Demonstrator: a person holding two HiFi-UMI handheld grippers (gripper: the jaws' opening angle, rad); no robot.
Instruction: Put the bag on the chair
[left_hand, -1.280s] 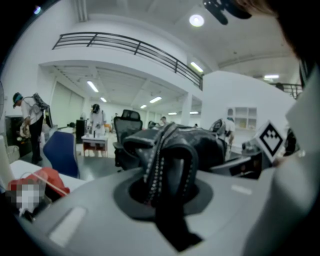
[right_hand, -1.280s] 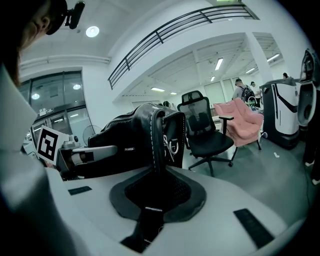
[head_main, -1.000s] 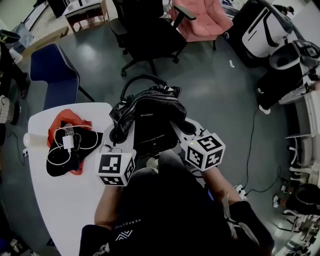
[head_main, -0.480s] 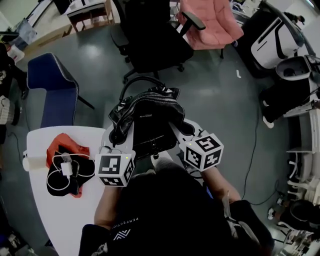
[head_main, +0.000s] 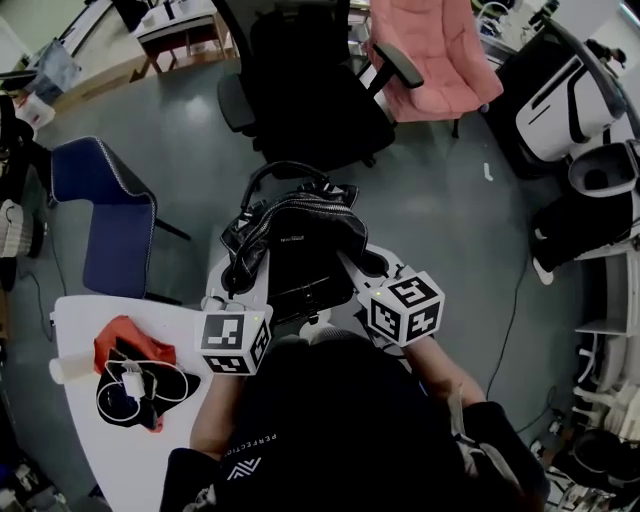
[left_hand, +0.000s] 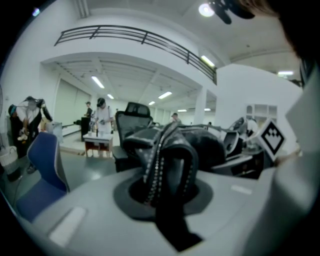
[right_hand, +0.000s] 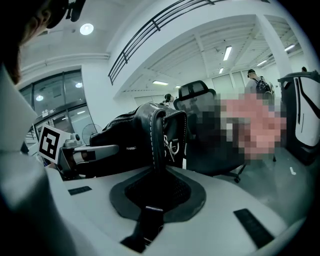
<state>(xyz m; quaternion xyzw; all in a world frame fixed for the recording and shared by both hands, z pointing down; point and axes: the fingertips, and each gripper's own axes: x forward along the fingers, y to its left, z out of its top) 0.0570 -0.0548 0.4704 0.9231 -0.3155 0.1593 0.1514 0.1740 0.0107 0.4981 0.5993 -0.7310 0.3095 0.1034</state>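
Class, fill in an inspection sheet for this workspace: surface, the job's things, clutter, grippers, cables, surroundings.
Surface: white table at the person's left, partly bare.
Job's things: black bag held up between both grippers, not yet on a chair; black office chair stands ahead of it.
Clutter: red cloth and white cup on the table.
Grippers: left gripper shut on the bag's studded strap; right gripper shut on the bag's other side.
Cables: white charger with its looped cable, lying on the table clutter.
Surroundings: blue chair, pink chair, grey floor.
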